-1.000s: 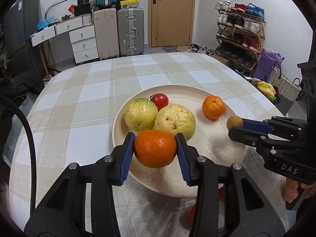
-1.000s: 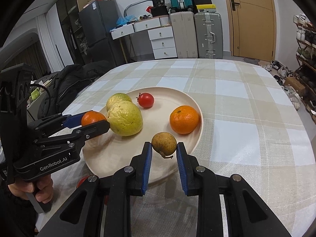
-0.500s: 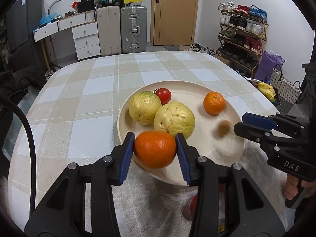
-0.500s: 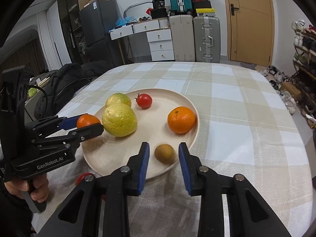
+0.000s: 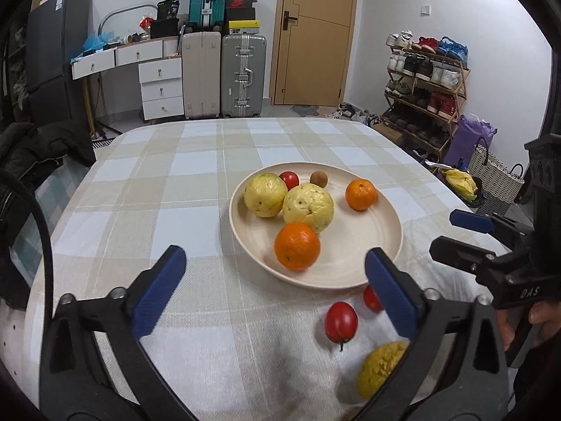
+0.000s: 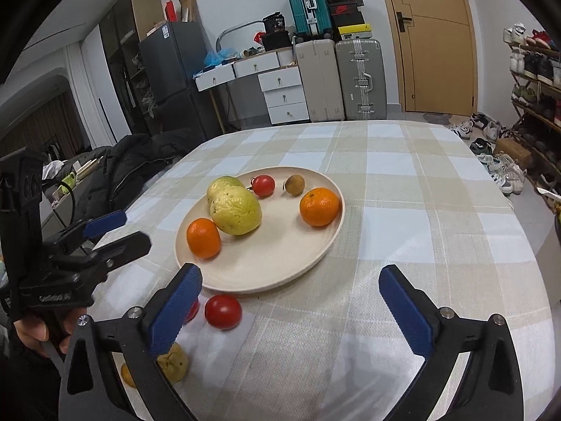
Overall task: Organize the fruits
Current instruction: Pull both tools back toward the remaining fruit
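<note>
A: Left gripper [image 5: 273, 287] spread wide, nothing between the blue pads [image 5: 157, 294]. Right gripper [image 6: 291, 308] spread wide too, empty.

B: On the plate [image 5: 357, 245]: two guavas [image 5: 265, 194] touching each other, near orange [image 5: 297, 246] touching the closer guava, far orange [image 5: 361, 194] alone by the right rim, tomato [image 5: 289, 179] behind the guavas, small brown fruit [image 5: 318, 178] just beside it.

A: Off the plate, on the checked cloth [image 5: 175, 189]: two red tomatoes [image 5: 340, 321] by the near rim, one partly hidden behind the left gripper's finger. One more guava [image 5: 380, 368] nearer the camera, also partly hidden.

B: Seen from the right wrist, another small orange bit [image 6: 128, 375] low down by that guava, mostly covered; cannot tell what.

A: Writing: "DAS" on the right gripper body [image 5: 531, 293], letters partly read. On the left gripper body [image 6: 52, 296], white lettering, too blurred to read.

B: Behind, shoebox [image 5: 240, 2] on the suitcases [image 5: 242, 73] with a swoosh logo; "30" on a dark pouch [image 6: 275, 24].
</note>
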